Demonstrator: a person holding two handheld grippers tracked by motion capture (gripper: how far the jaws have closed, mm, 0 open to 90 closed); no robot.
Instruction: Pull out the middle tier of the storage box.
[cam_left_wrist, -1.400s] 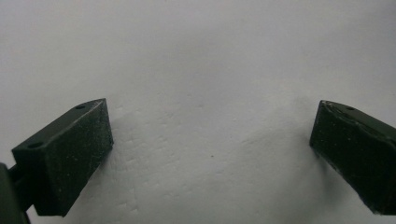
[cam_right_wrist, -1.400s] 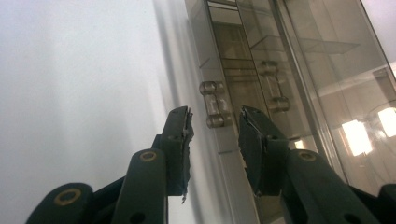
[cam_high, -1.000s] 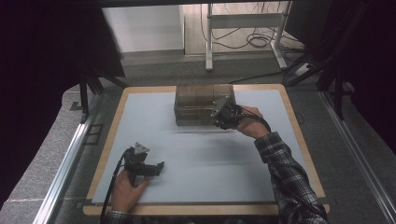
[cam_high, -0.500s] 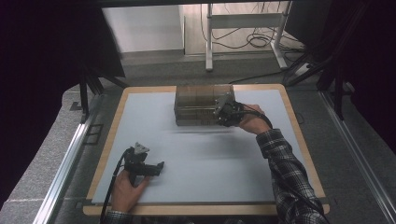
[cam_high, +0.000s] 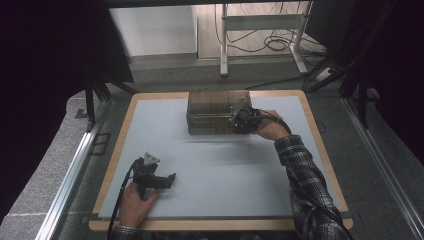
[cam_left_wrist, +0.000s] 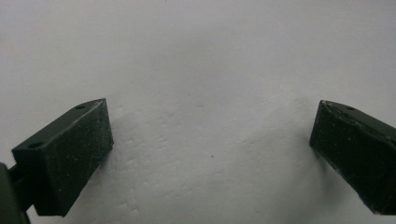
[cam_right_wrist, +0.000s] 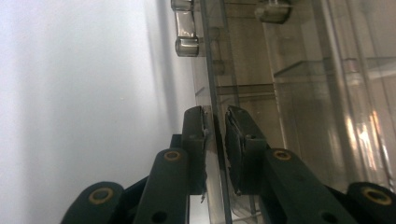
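The right hand-held gripper (cam_right_wrist: 215, 135) apparently pinches the clear box's (cam_high: 212, 110) wall.

A pale grey mat (cam_high: 215, 165) covers most of the table (cam_high: 320, 150), and the light wooden edge of the table shows around it on all sides. The table stands on a grey speckled floor (cam_high: 45, 190). An aluminium rail (cam_high: 70, 175) runs along the left side of the table, and another rail (cam_high: 385, 175) runs on the right. Behind the table there is a white metal stand (cam_high: 260, 25), and black cables (cam_high: 270, 45) lie on the floor between its legs. Dark curtains (cam_high: 45, 65) hang on the left and on the right.
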